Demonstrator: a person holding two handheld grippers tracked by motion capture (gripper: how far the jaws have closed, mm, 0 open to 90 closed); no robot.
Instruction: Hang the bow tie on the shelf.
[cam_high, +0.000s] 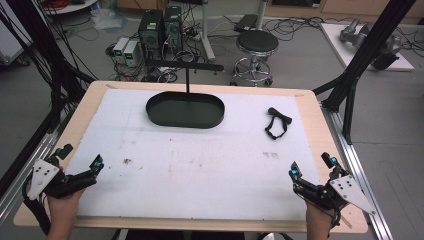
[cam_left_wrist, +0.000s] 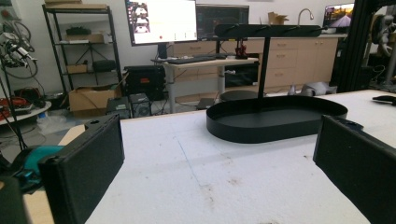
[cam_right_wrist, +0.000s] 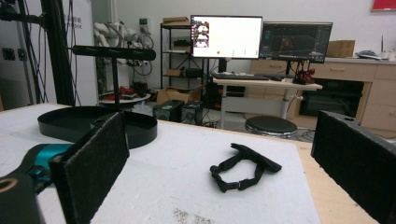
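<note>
A black oval tray (cam_high: 185, 110) with an upright T-shaped stand (cam_high: 187, 70) sits at the far middle of the white mat; it appears as the tray (cam_left_wrist: 275, 117) in the left gripper view and the tray (cam_right_wrist: 79, 122) in the right gripper view. A black buckled strap (cam_high: 277, 122) lies to the tray's right, also the strap (cam_right_wrist: 243, 171) ahead of the right jaws. My left gripper (cam_high: 80, 159) rests at the near left corner, open and empty. My right gripper (cam_high: 311, 166) rests at the near right corner, open and empty.
The white foam mat (cam_high: 200, 160) covers most of the wooden table (cam_high: 320, 130). A black frame post (cam_high: 367, 47) rises at the right. A stool (cam_high: 256, 47), computers (cam_high: 160, 30) and cables stand on the floor beyond the far edge.
</note>
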